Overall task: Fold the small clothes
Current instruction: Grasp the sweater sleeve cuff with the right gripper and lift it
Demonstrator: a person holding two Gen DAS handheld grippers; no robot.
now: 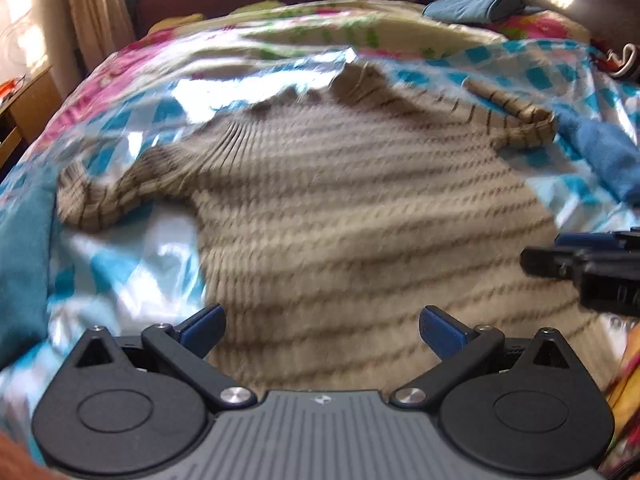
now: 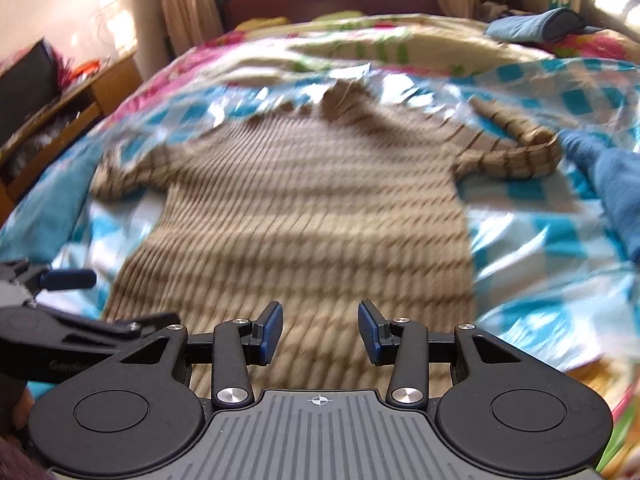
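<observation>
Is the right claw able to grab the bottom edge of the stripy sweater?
Probably yes. The right claw hangs open just above the striped sweater near its bottom edge, with nothing in between. The left claw sits off to the side, out of its way.

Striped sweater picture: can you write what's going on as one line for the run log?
striped sweater: spread flat on checked bedspread, unfolded | left gripper: open, empty | right gripper: open, empty | blue cloth: beside sleeve

text: no words readable | left tongs (image 2: 68,280) arm: raised lettering, too blurred to read | right tongs (image 2: 320,334) housing: small crosshair mark, no letters
</observation>
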